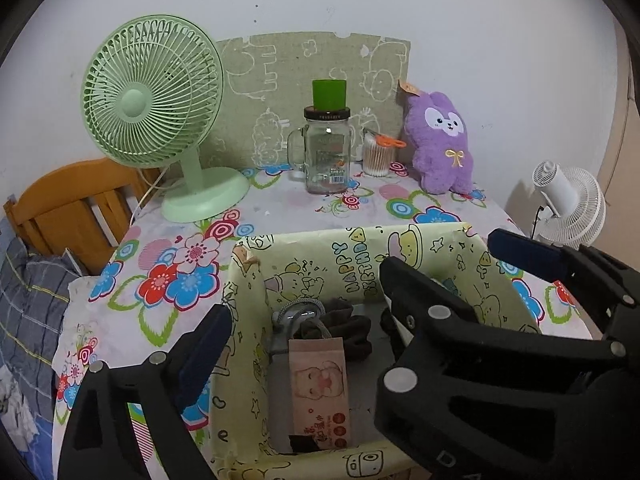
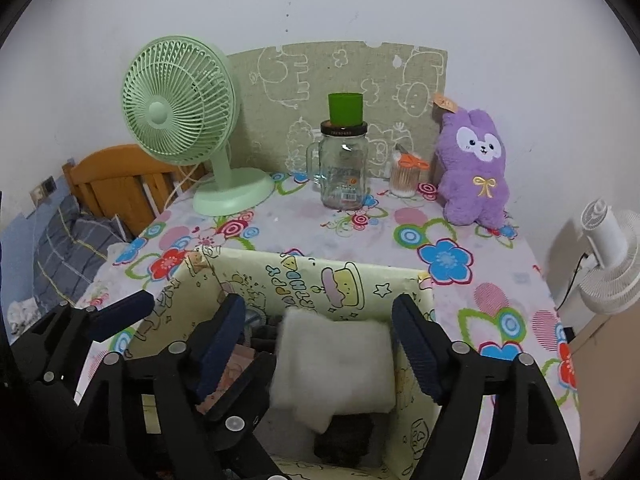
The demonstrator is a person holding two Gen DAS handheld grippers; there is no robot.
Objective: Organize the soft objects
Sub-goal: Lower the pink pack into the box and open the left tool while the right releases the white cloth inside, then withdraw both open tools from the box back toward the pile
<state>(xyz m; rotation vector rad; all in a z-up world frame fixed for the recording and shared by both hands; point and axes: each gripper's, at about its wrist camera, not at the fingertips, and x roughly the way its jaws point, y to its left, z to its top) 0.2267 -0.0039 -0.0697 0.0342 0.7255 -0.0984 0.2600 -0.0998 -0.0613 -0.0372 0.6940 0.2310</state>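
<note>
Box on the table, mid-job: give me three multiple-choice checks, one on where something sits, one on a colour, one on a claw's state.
1. Where is the white soft pad?
A. Beside the plush
B. In the yellow box, between the right claw's pads
C. Under the fan

2. What colour is the cup on the glass jar?
A. Green
B. Red
C. White

3. How does the left claw stand?
A. Shut on the tissue pack
B. Open over the box
C. Shut on the plush

Answers: 1 B, the pad lies inside the box walls. 2 A, the cup is plainly green. 3 B, its pads stand wide apart, touching nothing.
</note>
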